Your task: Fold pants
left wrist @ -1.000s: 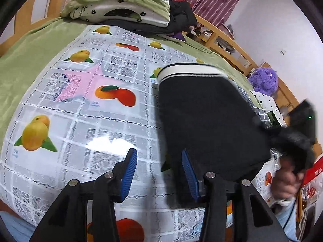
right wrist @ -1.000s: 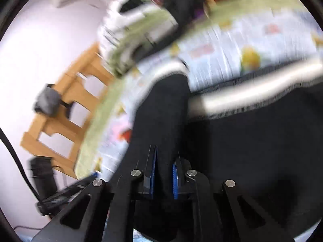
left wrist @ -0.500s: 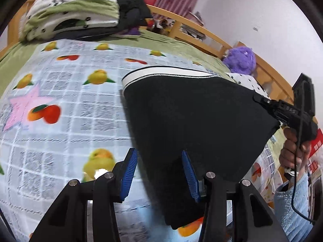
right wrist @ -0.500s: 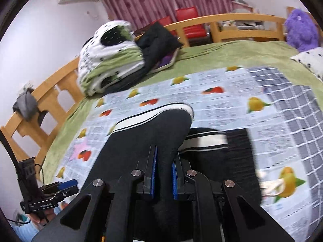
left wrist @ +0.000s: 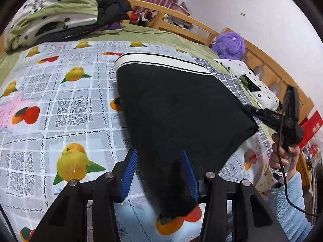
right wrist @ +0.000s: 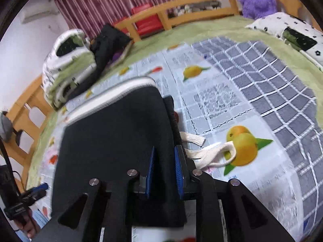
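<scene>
**Black pants folded on a fruit-print cloth, both grippers at the near edge**

A bed with a wooden rail (left wrist: 193, 23) carries a green blanket (right wrist: 212, 28), and over it lies a plastic cloth (left wrist: 60, 92) printed with oranges, mangoes and lace squares; a grey checked cloth (right wrist: 272, 84) lies beside it. A stack of folded bedding (left wrist: 54, 14) and a dark jacket (left wrist: 113, 6) sit at the far end, with a purple plush toy (left wrist: 230, 44) and a spotted pillow (left wrist: 252, 80) near the rail. Maroon curtains (right wrist: 113, 2) hang behind

The black pants (left wrist: 177, 109) lie on the fruit cloth, folded into a broad dark panel with a white, black-striped waistband (left wrist: 161, 60) at the far edge. A cream drawstring (right wrist: 210, 153) loops out onto the cloth at one side

The left gripper (left wrist: 159, 173) tilts down over the near corner of the pants; its blue pads stand apart with the fabric lying loose between them. The right gripper (right wrist: 164, 171) also tilts down at the pants' edge; its jaws have just been opening, the pads a little apart with black fabric between them, not pressed. A hand (left wrist: 282, 157) in a pale blue sleeve (left wrist: 288, 201) holds the right gripper's handle
</scene>
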`<move>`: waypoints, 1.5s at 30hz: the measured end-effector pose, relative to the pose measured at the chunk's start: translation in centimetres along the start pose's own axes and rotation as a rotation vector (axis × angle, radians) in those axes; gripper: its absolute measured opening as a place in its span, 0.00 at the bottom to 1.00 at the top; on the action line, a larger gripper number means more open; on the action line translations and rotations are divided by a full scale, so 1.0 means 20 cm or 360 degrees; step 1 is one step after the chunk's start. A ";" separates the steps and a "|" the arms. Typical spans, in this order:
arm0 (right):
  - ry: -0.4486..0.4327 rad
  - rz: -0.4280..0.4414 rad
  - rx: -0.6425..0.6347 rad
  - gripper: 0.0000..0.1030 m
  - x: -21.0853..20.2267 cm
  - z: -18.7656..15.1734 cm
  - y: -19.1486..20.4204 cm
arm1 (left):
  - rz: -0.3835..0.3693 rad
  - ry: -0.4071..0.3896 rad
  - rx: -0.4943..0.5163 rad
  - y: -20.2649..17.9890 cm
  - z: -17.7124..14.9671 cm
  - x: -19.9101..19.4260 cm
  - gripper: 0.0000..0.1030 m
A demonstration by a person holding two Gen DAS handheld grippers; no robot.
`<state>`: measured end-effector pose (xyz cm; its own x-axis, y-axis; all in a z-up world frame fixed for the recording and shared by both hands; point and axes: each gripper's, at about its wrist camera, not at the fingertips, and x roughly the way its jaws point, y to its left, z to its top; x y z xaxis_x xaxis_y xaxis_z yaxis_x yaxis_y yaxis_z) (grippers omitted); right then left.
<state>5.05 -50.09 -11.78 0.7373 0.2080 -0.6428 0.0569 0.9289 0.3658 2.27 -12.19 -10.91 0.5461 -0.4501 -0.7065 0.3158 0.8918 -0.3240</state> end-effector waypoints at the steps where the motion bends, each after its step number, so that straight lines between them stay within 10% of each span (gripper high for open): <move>1: -0.0037 0.0016 -0.0024 0.24 -0.04 -0.02 0.02 | -0.0004 0.0002 0.0016 -0.01 -0.01 -0.01 0.42; 10: -0.0007 -0.0030 0.0041 0.32 0.02 -0.14 0.00 | -0.0021 0.0291 0.0316 -0.13 -0.29 0.03 0.43; 13: -0.0019 -0.0012 0.0056 0.34 0.01 -0.16 0.00 | 0.0197 0.0179 0.0322 -0.16 -0.28 0.07 0.42; 20: -0.0035 0.0053 0.0009 0.34 0.00 -0.20 0.00 | 0.0271 -0.0134 0.0236 -0.06 -0.15 -0.08 0.16; 24: 0.0095 0.0110 -0.0001 0.37 0.08 -0.22 0.03 | 0.0300 0.0004 0.0139 0.10 -0.15 -0.02 0.15; 28: 0.0071 0.0100 -0.0082 0.41 0.05 -0.19 0.06 | 0.0120 0.0015 0.0100 0.18 -0.20 -0.07 0.21; 31: 0.0050 0.0083 -0.0071 0.49 0.05 -0.13 0.05 | 0.0136 -0.0018 0.0074 0.22 -0.17 -0.15 0.51; 45: 0.0387 -0.0023 -0.0033 0.71 0.56 0.15 0.06 | 0.0029 0.0000 -0.0045 0.31 0.38 0.24 0.57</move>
<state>15.35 -47.59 -16.48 0.5526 0.2600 -0.7918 0.0507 0.9378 0.3434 12.78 -9.24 -11.58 0.5515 -0.4338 -0.7125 0.2837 0.9008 -0.3289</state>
